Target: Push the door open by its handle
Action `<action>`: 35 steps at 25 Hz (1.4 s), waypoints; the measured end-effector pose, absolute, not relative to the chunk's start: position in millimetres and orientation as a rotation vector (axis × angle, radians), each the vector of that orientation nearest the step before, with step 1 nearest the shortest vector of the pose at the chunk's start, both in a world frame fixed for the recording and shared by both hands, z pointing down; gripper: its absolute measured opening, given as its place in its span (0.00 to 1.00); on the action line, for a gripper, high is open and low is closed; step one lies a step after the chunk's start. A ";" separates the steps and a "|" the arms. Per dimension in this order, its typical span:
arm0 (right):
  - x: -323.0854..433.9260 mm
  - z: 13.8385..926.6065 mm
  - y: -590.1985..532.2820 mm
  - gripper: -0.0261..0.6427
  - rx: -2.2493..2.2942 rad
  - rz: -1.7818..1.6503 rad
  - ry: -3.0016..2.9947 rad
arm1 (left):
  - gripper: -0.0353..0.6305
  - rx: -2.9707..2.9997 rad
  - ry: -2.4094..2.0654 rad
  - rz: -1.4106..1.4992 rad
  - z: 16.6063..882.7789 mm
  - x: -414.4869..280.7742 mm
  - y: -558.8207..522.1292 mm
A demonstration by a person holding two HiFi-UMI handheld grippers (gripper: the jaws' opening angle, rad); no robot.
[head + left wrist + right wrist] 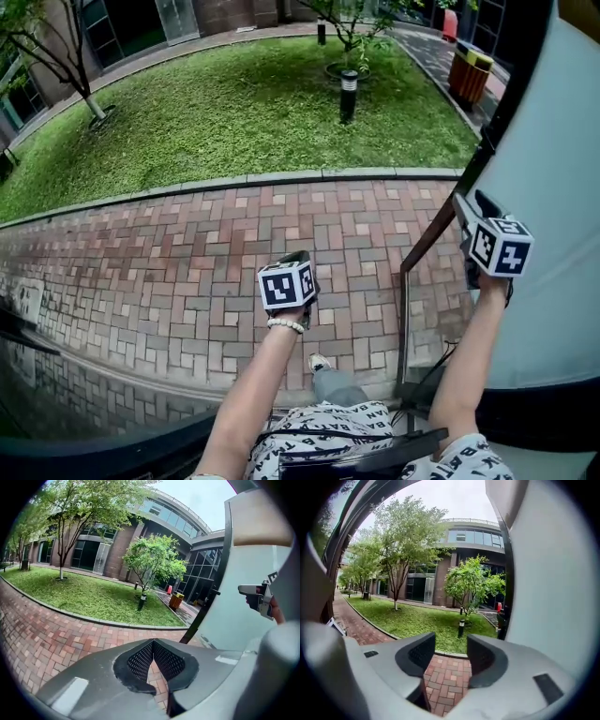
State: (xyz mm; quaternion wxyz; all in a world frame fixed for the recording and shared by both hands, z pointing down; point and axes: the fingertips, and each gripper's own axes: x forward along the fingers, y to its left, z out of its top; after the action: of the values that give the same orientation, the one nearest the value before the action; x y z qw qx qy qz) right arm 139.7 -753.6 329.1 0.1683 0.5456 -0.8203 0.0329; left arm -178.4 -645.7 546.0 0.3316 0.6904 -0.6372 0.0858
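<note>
Already the door (553,169) stands swung well outward on your right. Its pale frosted panel fills that side of the head view and its dark leading edge (502,94) points toward the courtyard, so I judge the push largely done. Past the door's edge lies the lawn (234,103), and nearer you the brick paving (187,253) runs up to the threshold, which is why both gripper views look out onto grass and trees and not onto a closed panel. I cannot pick out the handle for certain: a slanted brown bar (429,236) just below the door's dark edge may be it, or it may be part of the frame. Your right gripper (450,644) is raised just beside the door's panel, close to that dark edge, probably so the door cannot swing back onto you. Its jaws stand apart with nothing between them but a view of paving and grass, and I cannot tell whether it touches the panel. Your left gripper (153,643) hangs well clear of the door, out over the paving to the door's left. Its jaws are closed tip to tip on nothing, sensibly idle, since this push needs only one side.
</note>
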 end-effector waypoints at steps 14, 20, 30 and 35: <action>65.7 339.9 -426.6 0.04 1.391 0.051 -2.476 | 0.03 1.829 -1.635 0.179 527.5 -157.0 -362.2; 57.9 336.9 -352.3 0.04 1.306 0.051 -2.486 | 0.03 1.835 -1.612 0.152 510.8 -136.9 -307.7; 64.5 351.7 -260.2 0.04 1.145 0.028 -2.547 | 0.03 1.839 -1.607 0.142 513.9 -97.7 -240.0; 106.2 397.6 -190.2 0.04 1.111 0.156 -2.543 | 0.03 1.848 -1.633 0.165 520.5 -55.3 -177.5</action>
State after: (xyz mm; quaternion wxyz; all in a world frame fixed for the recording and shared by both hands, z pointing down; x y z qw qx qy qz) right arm 106.2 -190.2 397.6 0.1801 0.3932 -0.8999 0.0552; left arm -55.3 -177.5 520.5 0.3290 0.7061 -0.6239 0.0631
